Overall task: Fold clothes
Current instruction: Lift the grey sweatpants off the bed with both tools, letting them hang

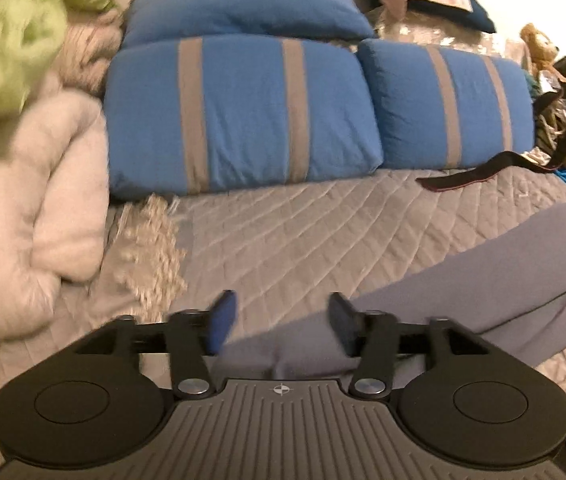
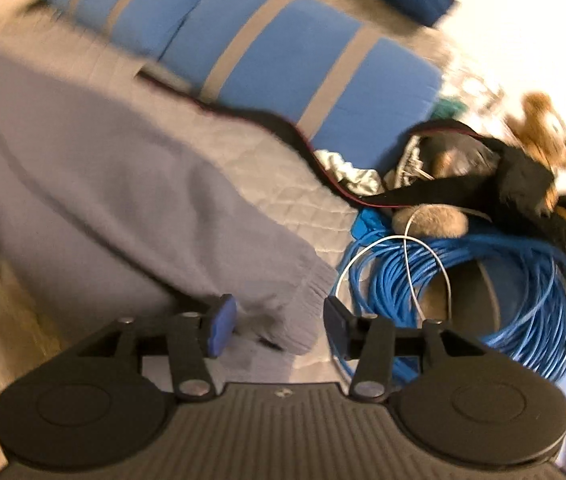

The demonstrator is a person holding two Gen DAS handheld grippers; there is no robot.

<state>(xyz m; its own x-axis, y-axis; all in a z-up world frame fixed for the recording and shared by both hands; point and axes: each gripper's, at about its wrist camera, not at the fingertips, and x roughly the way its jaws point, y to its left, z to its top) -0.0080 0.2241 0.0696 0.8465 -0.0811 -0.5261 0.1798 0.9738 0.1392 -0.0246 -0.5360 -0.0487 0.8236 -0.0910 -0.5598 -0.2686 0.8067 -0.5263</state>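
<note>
A grey-lilac knit sweater lies on the quilted grey bedspread. In the left wrist view one part of it runs from the right down to between my fingers. My left gripper is open, its blue pads on either side of the sweater's end. In the right wrist view the sweater spreads across the left, with a ribbed cuff at its near end. My right gripper is open just over that cuff. Neither gripper holds anything.
Blue pillows with grey stripes line the head of the bed. A white fluffy blanket and green cloth lie left. A coil of blue cable, a black strap and a teddy bear crowd the right.
</note>
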